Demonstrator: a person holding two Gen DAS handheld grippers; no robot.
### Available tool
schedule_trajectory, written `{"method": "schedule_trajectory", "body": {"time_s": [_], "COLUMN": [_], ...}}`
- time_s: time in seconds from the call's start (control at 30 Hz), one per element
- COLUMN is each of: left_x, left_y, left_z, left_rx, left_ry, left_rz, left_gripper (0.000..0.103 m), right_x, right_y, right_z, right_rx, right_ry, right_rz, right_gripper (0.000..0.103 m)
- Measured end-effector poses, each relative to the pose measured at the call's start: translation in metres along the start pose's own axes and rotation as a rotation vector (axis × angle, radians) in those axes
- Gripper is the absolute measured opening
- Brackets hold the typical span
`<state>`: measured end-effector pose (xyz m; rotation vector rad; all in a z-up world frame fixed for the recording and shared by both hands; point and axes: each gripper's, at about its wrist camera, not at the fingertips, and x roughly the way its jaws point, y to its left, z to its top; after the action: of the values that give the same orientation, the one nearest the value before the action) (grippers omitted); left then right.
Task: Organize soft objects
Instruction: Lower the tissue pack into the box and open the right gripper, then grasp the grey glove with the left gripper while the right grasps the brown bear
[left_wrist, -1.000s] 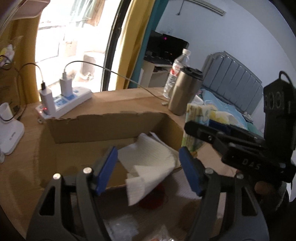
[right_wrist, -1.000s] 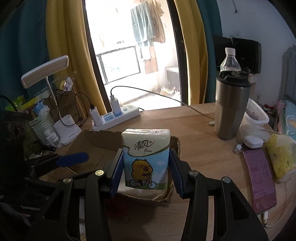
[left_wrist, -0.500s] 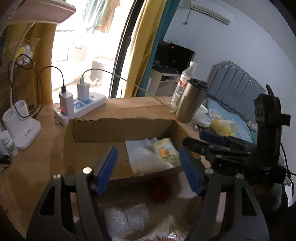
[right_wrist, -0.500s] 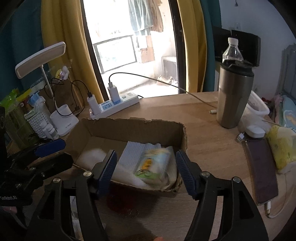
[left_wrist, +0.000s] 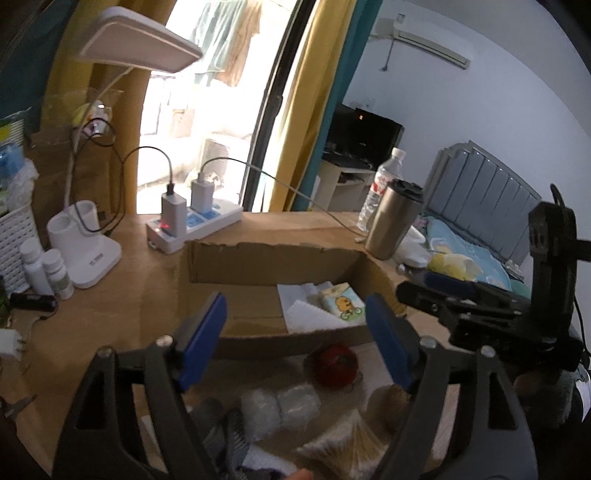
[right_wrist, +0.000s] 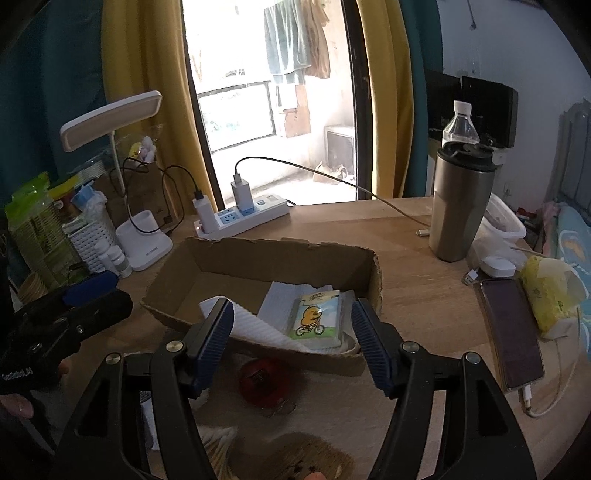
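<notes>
A shallow cardboard box (right_wrist: 229, 254) (left_wrist: 266, 258) lies on the wooden table. In its right part a tissue pack with a cartoon cyclist (right_wrist: 317, 318) (left_wrist: 341, 302) lies flat on white paper towels (right_wrist: 255, 325) (left_wrist: 306, 314). My right gripper (right_wrist: 291, 343) is open and empty, above the box's near wall. My left gripper (left_wrist: 295, 339) is open and empty, just in front of the box. A red soft ball (right_wrist: 263, 380) (left_wrist: 335, 364) lies on the table near the box. Two clear-wrapped bundles (left_wrist: 277, 406) and a beige packet (left_wrist: 351, 443) lie closer in.
A steel tumbler (right_wrist: 461, 210) and a water bottle (right_wrist: 460, 125) stand at the right. A phone (right_wrist: 511, 332) and a yellow tissue pack (right_wrist: 550, 295) lie at the right edge. A power strip (right_wrist: 243, 218), a white lamp base (right_wrist: 146, 240) and small bottles stand behind the box.
My right gripper let go of the tissue pack, which now lies in the box, and drew back open. My left gripper pulled back and rose.
</notes>
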<state>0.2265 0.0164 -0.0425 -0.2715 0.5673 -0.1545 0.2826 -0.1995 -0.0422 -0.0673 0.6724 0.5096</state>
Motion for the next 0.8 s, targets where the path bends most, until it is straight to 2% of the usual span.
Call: {"method": "schedule_trajectory", "body": {"time_s": [0.43, 0.8], "left_x": [-0.04, -0.057], "left_y": [0.014, 0.017], "left_z": [-0.024, -0.053], "left_rx": [-0.028, -0.04], "left_ry": [-0.027, -0.001], "left_rz": [0.047, 0.058], "left_gripper": [0.08, 0.081], "right_x": [-0.024, -0.033], "right_y": [0.023, 0.033], "right_z": [-0.02, -0.044], "right_rx": [-0.022, -0.027], "right_ry": [-0.014, -0.001], "right_rz": [0.008, 0.005], "right_gripper": [0.07, 0.07]}}
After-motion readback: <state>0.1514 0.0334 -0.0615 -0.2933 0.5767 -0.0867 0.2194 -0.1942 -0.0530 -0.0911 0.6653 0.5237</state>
